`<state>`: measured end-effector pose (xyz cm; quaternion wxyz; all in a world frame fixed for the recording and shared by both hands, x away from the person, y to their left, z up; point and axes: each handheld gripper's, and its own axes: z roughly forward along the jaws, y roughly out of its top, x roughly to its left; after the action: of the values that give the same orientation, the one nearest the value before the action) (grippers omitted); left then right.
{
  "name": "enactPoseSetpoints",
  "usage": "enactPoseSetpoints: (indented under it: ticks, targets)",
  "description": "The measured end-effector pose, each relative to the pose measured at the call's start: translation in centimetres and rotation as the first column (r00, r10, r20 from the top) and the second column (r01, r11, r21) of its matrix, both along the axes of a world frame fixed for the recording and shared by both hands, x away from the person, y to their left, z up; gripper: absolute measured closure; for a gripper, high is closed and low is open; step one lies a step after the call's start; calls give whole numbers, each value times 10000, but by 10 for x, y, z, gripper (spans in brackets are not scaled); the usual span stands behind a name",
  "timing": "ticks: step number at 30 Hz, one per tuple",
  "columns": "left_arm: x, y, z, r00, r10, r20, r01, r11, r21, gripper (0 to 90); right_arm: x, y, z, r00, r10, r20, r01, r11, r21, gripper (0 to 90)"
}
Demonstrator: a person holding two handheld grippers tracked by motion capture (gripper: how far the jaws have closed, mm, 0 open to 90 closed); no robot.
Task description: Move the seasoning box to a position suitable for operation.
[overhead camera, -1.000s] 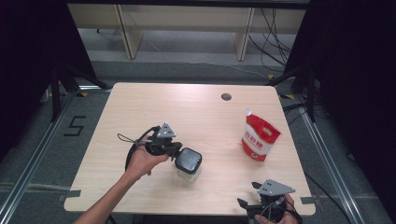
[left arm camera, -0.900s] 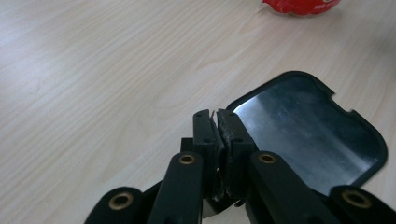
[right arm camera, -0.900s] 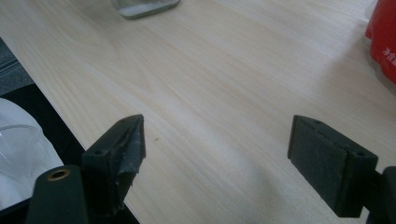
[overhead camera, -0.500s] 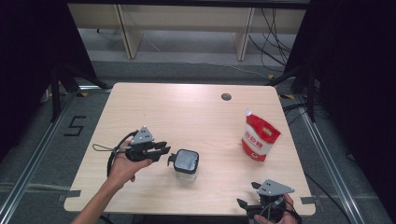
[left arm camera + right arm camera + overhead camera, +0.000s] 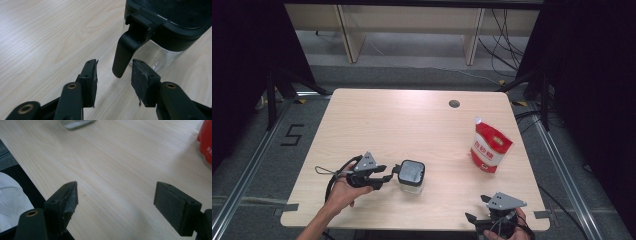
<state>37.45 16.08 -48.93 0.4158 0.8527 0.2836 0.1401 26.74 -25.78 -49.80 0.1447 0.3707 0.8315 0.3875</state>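
Your left claw (image 5: 113, 75) sits apart, straddling the jar's latch tab (image 5: 123, 53) — lined up to flip it; your right claw (image 5: 116, 205) gapes idle over the counter (image 5: 412, 125).

- left claw (image 5: 388, 176) low over the wooden tabletop (image 5: 412, 125), jaws apart, pointing at the clear jar with black lid (image 5: 411, 176), just beside it
- right claw (image 5: 475, 220) at the tabletop's near right edge, hand (image 5: 504, 231) partly cut off by the frame
- red-and-white pouch (image 5: 488, 146) upright on the right side, well apart from the jar
- dark round hole (image 5: 454, 104) near the far edge
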Motion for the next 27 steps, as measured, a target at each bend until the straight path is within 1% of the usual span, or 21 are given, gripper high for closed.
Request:
enactPoseSetpoints:
  ticks: [1,2,5,6,7,9,11,12,13,14,15,16,18,19,20,21,22,24,25,26,27]
  targets:
    - [0,0,0,10000,0,0,0,10000,0,547,0,0,0,10000,0,0,0,10000,0,207]
    - [1,-1,-2,10000,-27,27,26,10000,65,547,2,-1,0,9998,162,145,-161,9998,-102,207]
    - [5,-4,-7,10000,5,93,-6,9999,103,548,2,-1,-1,9996,185,221,-182,9997,-148,209]
    - [6,-4,-7,9995,-176,247,169,9995,255,550,1,0,-1,9998,162,138,-160,9998,-129,209]
    - [6,-8,-9,9994,-228,261,230,9997,-77,551,1,0,-1,9999,147,82,-146,9998,-129,209]
    - [6,-9,-8,9990,-343,300,343,9994,19,552,1,0,-1,9998,188,109,-186,9997,-146,209]
    - [9,-12,-8,9985,-317,453,320,9995,-61,570,2,0,-1,9997,212,140,-210,9997,-126,211]
    - [9,-12,-7,9991,-300,306,303,9995,-94,590,1,0,-1,9997,215,143,-213,9997,-124,211]
    - [10,-12,-7,9990,-315,309,321,9993,-175,602,0,1,-1,9999,124,33,-123,9999,-54,212]
    - [9,-13,-8,9992,-330,241,338,9989,-311,620,1,0,0,9996,239,144,-238,9996,-117,212]
    - [10,-13,-8,9982,-471,377,477,9988,-141,647,1,0,0,9996,248,148,-247,9996,-110,213]
    - [8,-15,-9,9978,-525,412,537,9982,-263,678,1,0,0,9996,235,172,-233,9997,-119,213]
    - [6,-16,-8,9966,-692,457,699,9974,-153,731,1,0,0,9996,221,147,-220,9997,-100,213]
    - [6,-16,-8,9966,-692,457,699,9974,-153,735,1,0,0,9998,193,95,-192,9998,-86,213]
    - [6,-16,-7,9942,-879,614,874,9961,104,753,1,0,0,9996,221,160,-220,9997,-103,213]
    - [6,-16,-7,9942,-879,614,874,9961,104,753,1,0,0,9996,235,176,-233,9997,-121,213]
    - [4,-16,-8,9960,-771,462,774,9970,-48,753,1,0,0,9996,235,176,-233,9997,-121,213]
    - [1,-16,-8,9964,-748,404,755,9970,-159,753,1,0,0,9997,228,130,-226,9997,-112,213]
    - [1,-16,-8,9957,-808,453,814,9966,-118,752,0,1,0,9999,116,-23,-116,9999,-25,213]
    - [-1,-16,-7,9940,-955,525,953,9954,58,752,0,1,0,9999,116,-23,-116,9999,-25,213]
    - [-5,-18,-8,9955,-842,441,847,9964,-93,751,1,1,0,9998,199,36,-199,9998,-61,213]
